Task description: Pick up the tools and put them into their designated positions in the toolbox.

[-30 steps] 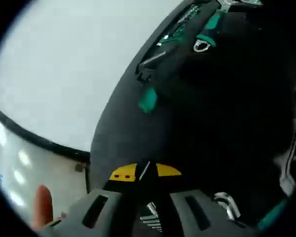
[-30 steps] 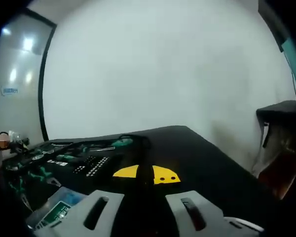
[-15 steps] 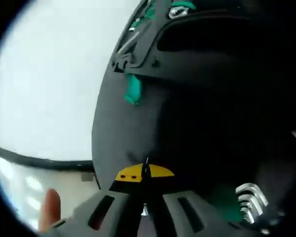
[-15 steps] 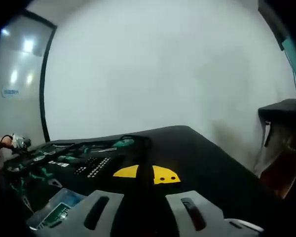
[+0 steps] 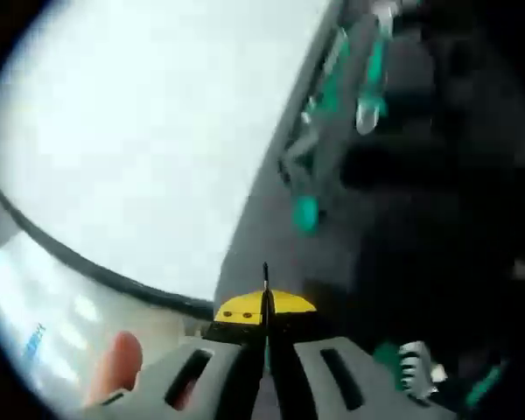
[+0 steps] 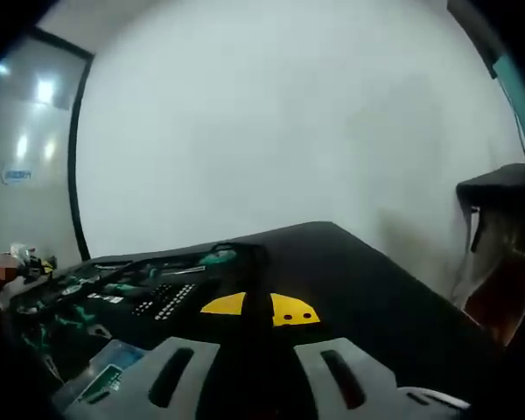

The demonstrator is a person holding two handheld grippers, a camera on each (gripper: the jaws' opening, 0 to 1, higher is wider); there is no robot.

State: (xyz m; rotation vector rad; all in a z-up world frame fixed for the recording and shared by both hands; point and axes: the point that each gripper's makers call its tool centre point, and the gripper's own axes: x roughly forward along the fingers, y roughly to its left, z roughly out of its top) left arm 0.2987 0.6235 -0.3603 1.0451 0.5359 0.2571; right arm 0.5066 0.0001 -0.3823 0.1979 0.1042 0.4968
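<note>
Toolbox [image 6: 131,289] lies open on black surface [image 6: 359,280], left of right gripper [image 6: 259,308], jaws closed, empty. Left gripper [image 5: 264,302] jaws together on a thin dark blade-like thing, identity unclear; green-handled tools [image 5: 367,74] blurred beyond. Judged step: carrying to slot; next needs steady alignment over recess

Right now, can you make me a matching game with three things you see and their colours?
Things:
1. wall
2. table
3. tips of the right tool

Colours:
A. yellow
B. white
C. black

Pairs: 1-B, 2-C, 3-A
</note>
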